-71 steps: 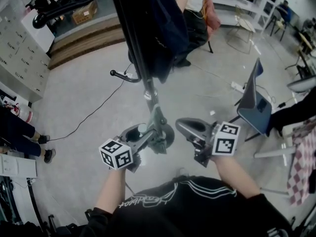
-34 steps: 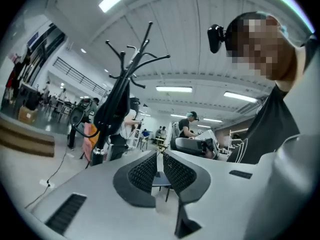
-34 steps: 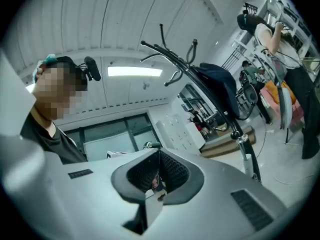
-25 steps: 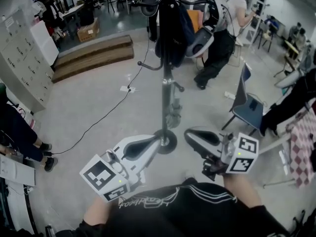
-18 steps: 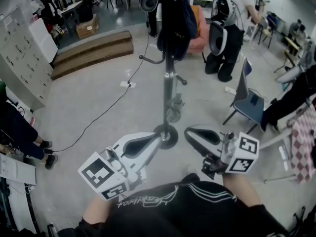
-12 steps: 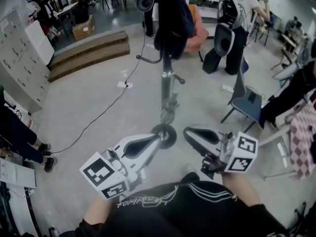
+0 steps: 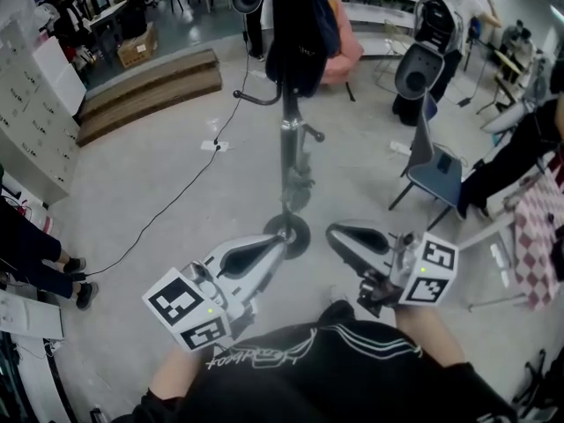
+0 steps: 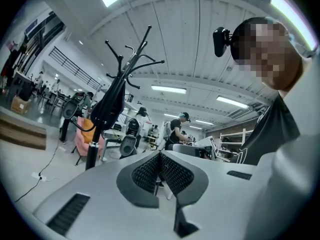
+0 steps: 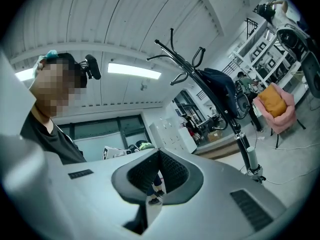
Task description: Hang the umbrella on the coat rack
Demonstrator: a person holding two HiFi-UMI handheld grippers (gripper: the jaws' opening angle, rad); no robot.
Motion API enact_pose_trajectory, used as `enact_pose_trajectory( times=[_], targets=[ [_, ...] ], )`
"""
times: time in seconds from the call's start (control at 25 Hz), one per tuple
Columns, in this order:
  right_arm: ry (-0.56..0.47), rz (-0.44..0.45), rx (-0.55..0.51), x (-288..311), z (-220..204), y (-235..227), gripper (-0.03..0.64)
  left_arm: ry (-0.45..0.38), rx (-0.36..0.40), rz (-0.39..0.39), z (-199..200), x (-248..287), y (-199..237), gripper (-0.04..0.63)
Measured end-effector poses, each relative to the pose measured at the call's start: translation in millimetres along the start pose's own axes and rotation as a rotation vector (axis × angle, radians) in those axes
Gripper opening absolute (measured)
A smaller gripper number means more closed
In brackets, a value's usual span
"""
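Two shut, empty: left tool, right tool
We should back off gently, not nudging the coat rack or the umbrella hanging ahead of them.

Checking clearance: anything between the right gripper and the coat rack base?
Nothing. In the head view only bare floor separates the right gripper from the coat rack base. The right gripper view shows its jaws shut on nothing.
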State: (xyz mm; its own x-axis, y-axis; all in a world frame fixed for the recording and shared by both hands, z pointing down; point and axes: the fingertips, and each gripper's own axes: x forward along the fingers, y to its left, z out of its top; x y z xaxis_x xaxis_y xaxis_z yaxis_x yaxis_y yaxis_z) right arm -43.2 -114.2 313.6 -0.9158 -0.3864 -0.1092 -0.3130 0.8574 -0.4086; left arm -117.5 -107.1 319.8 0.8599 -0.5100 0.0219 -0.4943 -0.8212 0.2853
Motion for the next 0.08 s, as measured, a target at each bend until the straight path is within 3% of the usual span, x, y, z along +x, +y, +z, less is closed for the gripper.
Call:
enact_pose_trajectory(
  times=[0.08],
  targets=[
    [0.0,-0.003,0.007,-0.5,-2.6,-2.2,0.012,0.0,-0.008,0.0,-2.6,0.9,1.9,-0.002]
  ],
)
